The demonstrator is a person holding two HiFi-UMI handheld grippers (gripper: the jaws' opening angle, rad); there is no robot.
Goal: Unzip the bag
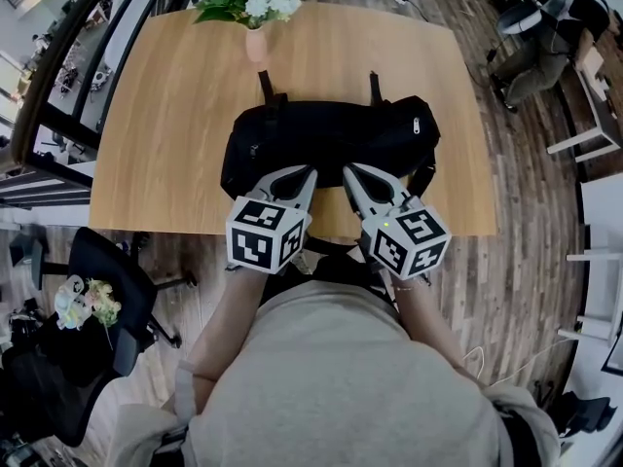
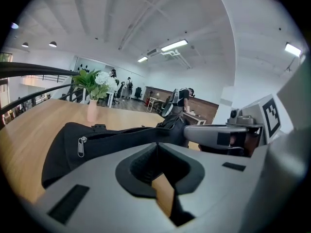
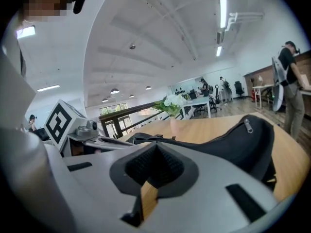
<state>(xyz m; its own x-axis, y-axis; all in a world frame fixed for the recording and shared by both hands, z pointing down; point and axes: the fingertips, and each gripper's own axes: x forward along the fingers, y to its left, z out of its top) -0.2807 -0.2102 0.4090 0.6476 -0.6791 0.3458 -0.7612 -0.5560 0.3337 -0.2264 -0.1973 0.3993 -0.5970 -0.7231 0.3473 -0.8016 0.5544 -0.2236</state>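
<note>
Open-plan office: swivel chair (image 1: 102,261), desks (image 3: 205,103), ceiling strip lights (image 3: 222,6).

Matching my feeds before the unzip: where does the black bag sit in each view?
Head view: black bag at centre frame, on the near half of the table.
Left gripper view: bag from left to centre, mid-height.
Right gripper view: bag from centre to right, mid-height.
Shared landmark: pink vase of white flowers beyond the bag.

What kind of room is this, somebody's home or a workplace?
Most likely a workplace, an open-plan office or lab. A black swivel chair stands beside the wooden table, a person stands far across the wide room, and long strip lights hang from the high ceiling.
</note>
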